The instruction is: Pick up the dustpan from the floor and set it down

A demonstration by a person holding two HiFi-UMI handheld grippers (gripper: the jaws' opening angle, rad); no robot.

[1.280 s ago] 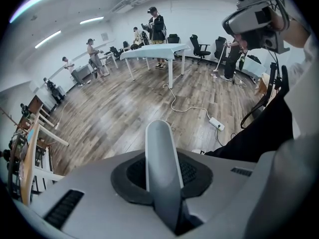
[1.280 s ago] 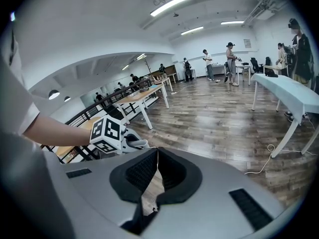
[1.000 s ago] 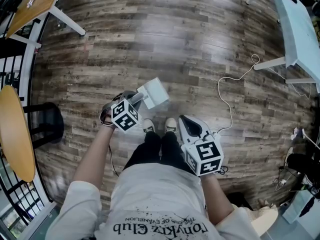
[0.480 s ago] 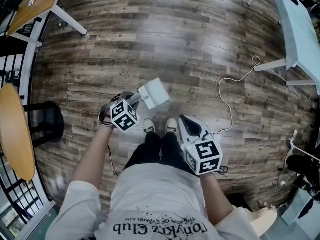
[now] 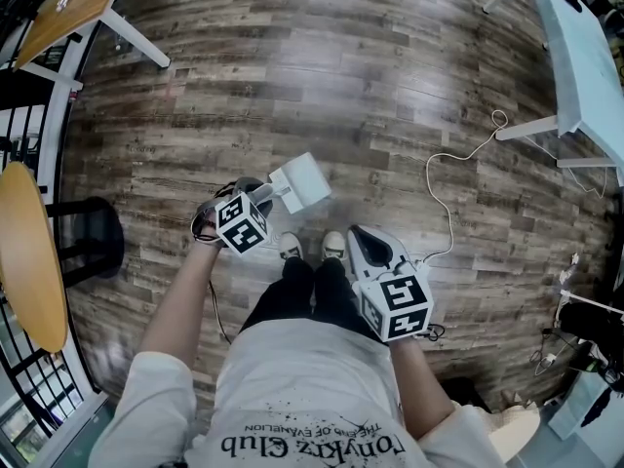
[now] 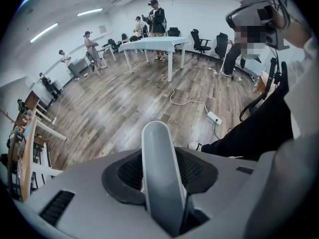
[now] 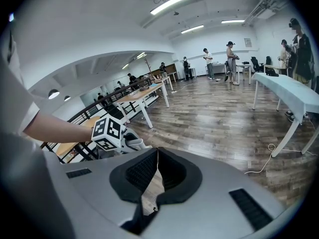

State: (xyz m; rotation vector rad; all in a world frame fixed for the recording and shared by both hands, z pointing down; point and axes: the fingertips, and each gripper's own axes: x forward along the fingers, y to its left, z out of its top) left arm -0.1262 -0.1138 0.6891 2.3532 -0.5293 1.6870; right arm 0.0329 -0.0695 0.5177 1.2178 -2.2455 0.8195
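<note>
Letting go is the step in hand, I judge: the left gripper [image 5: 255, 201] jaws have just been opening, with the grey handle [image 6: 158, 168] loose between them. The white dustpan [image 5: 300, 180] lies low by the feet. Next, the gripper must lift away cleanly. The right gripper [image 7: 157, 171] jaws are together, empty.

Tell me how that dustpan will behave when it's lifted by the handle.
The dustpan looks like moulded plastic, so it is probably light and stiff. Its handle is smooth and rounded, so it may slip or swivel in a loose grip. Its bulk sits at one end, so it is likely nose-heavy.
</note>
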